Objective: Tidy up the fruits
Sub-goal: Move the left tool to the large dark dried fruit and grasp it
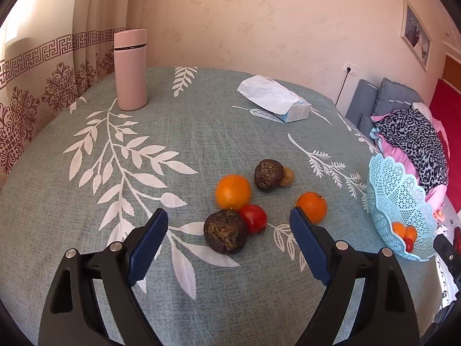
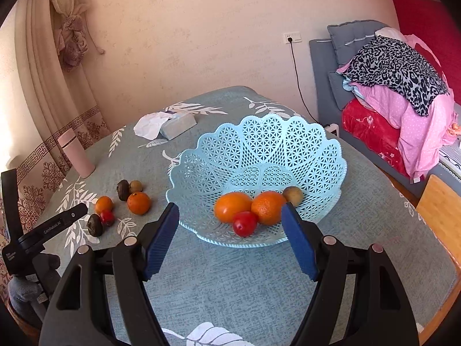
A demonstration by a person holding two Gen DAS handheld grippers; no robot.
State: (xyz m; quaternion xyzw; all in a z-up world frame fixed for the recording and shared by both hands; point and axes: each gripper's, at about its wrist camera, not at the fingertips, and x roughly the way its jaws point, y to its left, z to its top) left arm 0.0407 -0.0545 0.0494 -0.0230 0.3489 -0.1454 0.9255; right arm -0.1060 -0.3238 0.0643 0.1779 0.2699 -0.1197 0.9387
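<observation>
Loose fruit lies on the table: a dark wrinkled fruit (image 1: 225,232), a red fruit (image 1: 253,218), an orange (image 1: 232,191), a second dark fruit (image 1: 268,174), a small brown fruit (image 1: 287,176) and another orange (image 1: 312,206). My left gripper (image 1: 229,219) is open, just short of the nearest dark fruit, empty. The light blue lattice basket (image 2: 288,141) holds two oranges (image 2: 232,206), a red fruit (image 2: 244,223) and a brown fruit (image 2: 293,195). My right gripper (image 2: 230,213) is open and empty at the basket's near rim. The basket also shows in the left wrist view (image 1: 400,199).
A pink flask (image 1: 130,69) stands at the table's far left. A tissue pack (image 1: 275,99) lies at the back. The left gripper's body (image 2: 43,236) shows at the left of the right wrist view. A bed with piled clothes (image 2: 397,75) is beyond the table's right edge.
</observation>
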